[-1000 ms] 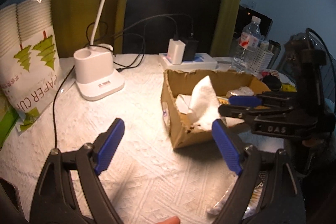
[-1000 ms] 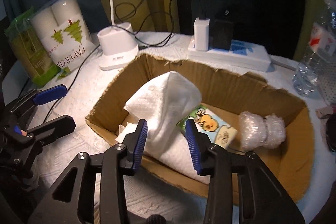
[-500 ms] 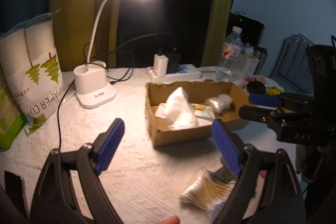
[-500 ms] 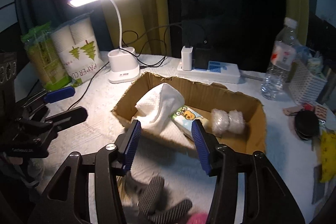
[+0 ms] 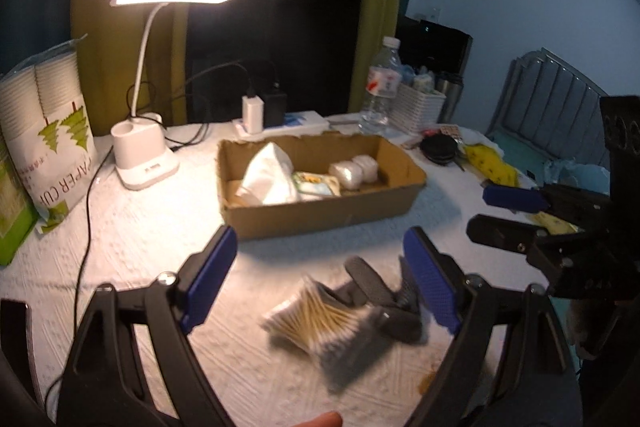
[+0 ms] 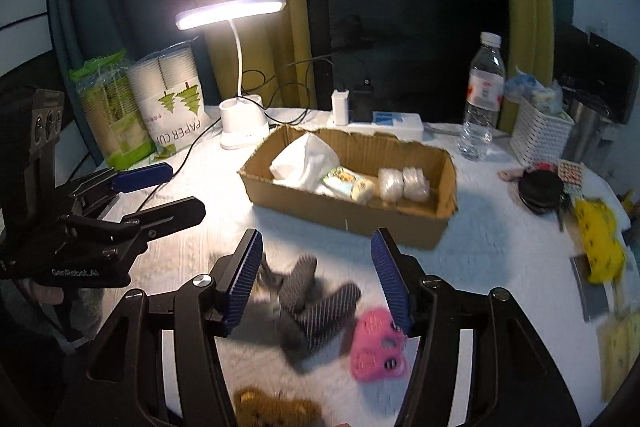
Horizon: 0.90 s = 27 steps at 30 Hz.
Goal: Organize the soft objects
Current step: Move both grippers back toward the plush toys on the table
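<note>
A cardboard box (image 5: 320,215) (image 6: 344,215) sits mid-table and holds a white cloth (image 5: 268,175) (image 6: 306,161), a small printed pack (image 6: 344,179) and a bubble-wrap roll (image 6: 404,183). In front of it lie grey socks (image 6: 316,303) (image 5: 380,303), a bag of cotton swabs (image 5: 316,323), a pink soft toy (image 6: 378,345) and a brown plush (image 6: 276,409). My left gripper (image 5: 320,287) is open and empty above the swabs. My right gripper (image 6: 316,279) is open and empty above the socks. Each also shows in the other's view, the left (image 6: 132,195) and the right (image 5: 512,211).
A lit desk lamp (image 6: 240,67), a paper cup pack (image 6: 172,95), a power strip (image 6: 384,119), a water bottle (image 6: 480,99) and a white basket (image 6: 540,131) stand at the back. Yellow items (image 6: 600,239) and a black round case (image 6: 540,187) lie right.
Both grippers pulled back and up from the box. The white cloth the right gripper hovered over stays in the box. Socks, swabs and toys came into view in front.
</note>
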Each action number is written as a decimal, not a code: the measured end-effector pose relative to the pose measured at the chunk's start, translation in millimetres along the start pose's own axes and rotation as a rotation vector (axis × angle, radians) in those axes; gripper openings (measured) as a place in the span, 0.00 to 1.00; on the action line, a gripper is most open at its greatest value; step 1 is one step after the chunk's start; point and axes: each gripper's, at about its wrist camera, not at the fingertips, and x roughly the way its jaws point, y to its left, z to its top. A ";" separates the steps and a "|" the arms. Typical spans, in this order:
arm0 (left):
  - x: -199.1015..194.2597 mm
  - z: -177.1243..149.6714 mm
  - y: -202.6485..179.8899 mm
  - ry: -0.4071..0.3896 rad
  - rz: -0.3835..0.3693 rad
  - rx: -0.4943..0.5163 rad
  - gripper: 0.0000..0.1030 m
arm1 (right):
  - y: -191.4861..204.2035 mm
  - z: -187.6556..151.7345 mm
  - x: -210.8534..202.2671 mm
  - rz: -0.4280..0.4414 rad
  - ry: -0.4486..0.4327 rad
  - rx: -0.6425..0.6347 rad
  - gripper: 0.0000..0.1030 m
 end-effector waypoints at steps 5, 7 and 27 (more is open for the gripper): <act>-6.8 -24.2 -11.0 0.034 -0.021 -0.004 0.84 | 0.0 -26.3 -12.9 -0.015 0.014 0.015 0.60; -6.1 -35.1 -13.0 0.059 -0.026 -0.008 0.84 | 1.3 -39.7 -14.6 -0.015 0.027 0.023 0.61; 9.6 -95.3 -16.4 0.227 -0.024 -0.047 0.84 | 16.0 -127.3 20.8 0.091 0.215 0.110 0.63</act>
